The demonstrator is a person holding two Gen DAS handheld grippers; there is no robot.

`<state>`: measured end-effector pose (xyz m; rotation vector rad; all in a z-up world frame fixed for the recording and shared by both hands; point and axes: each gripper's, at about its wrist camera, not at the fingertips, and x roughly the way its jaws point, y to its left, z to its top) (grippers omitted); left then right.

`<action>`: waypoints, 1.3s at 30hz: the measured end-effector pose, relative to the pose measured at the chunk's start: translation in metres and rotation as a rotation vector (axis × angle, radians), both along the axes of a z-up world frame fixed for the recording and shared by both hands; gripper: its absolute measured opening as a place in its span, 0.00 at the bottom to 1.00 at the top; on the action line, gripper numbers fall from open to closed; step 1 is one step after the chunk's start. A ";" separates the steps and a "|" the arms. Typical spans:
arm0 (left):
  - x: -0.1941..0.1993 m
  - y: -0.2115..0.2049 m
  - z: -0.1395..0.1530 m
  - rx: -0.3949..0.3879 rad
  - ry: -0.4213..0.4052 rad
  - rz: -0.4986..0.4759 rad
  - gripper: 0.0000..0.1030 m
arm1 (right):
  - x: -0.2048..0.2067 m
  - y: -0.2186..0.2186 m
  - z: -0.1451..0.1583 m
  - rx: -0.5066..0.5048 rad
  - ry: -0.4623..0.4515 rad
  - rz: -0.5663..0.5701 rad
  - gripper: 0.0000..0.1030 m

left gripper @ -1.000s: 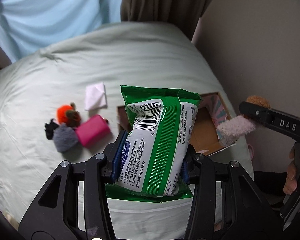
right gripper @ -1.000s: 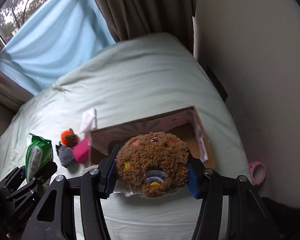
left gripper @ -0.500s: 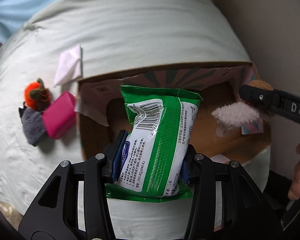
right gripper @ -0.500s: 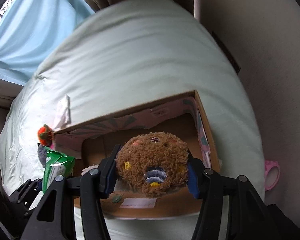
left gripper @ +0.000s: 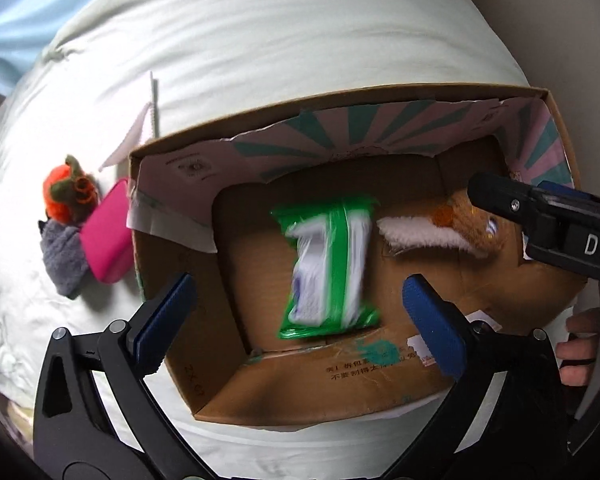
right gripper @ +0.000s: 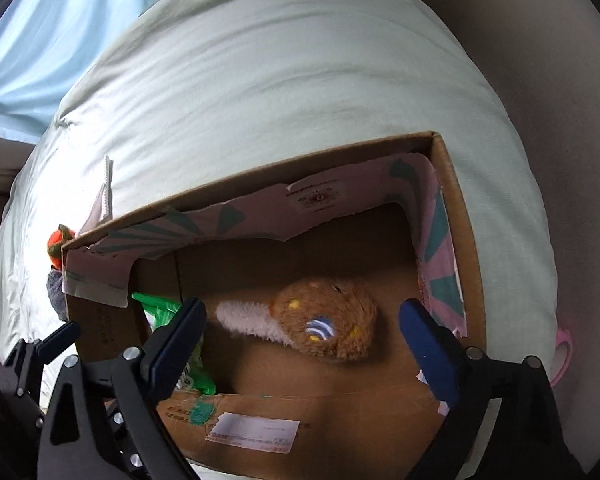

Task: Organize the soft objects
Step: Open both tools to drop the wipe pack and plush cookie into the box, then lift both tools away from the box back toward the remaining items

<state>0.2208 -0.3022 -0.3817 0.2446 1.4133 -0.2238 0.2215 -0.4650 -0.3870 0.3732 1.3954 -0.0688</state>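
Note:
An open cardboard box (left gripper: 380,96) (right gripper: 452,184) sits on the pale green bed. A green wet-wipes pack (left gripper: 328,268) lies blurred inside it, and its edge shows in the right wrist view (right gripper: 160,312). A brown plush toy with a white fluffy part (right gripper: 324,328) (left gripper: 452,228) lies in the box to the right of the pack. My left gripper (left gripper: 300,312) is open and empty above the box. My right gripper (right gripper: 304,340) is open and empty above the plush.
Left of the box on the bed lie a pink pouch (left gripper: 106,240), a grey soft item (left gripper: 62,256), an orange plush (left gripper: 66,196) (right gripper: 56,242) and a white tissue (left gripper: 140,128). A pink ring (right gripper: 562,356) lies by the wall at the right.
Both grippers opened over the box. The wipes pack dropped from the left gripper and the plush from the right, both into the box.

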 end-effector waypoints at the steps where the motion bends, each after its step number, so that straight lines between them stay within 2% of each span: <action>1: 0.000 0.002 0.000 0.001 0.000 0.010 0.99 | -0.001 0.000 -0.001 0.000 -0.001 -0.002 0.93; 9: -0.003 0.012 0.015 -0.014 -0.024 0.033 0.99 | -0.009 0.004 0.008 0.005 -0.025 -0.005 0.93; 16: -0.013 0.019 0.042 -0.065 -0.059 0.053 0.99 | -0.021 0.009 0.036 -0.021 -0.082 -0.002 0.93; 22: -0.033 0.030 0.079 -0.104 -0.118 0.041 1.00 | -0.039 0.015 0.081 -0.052 -0.151 0.005 0.93; 27: -0.057 0.052 0.120 -0.142 -0.174 0.048 1.00 | -0.060 0.033 0.130 -0.091 -0.219 0.021 0.93; 33: -0.090 0.102 0.184 -0.182 -0.288 0.067 1.00 | -0.094 0.069 0.193 -0.151 -0.335 0.061 0.93; 39: -0.117 0.163 0.229 -0.217 -0.380 0.126 1.00 | -0.123 0.114 0.242 -0.189 -0.451 0.100 0.93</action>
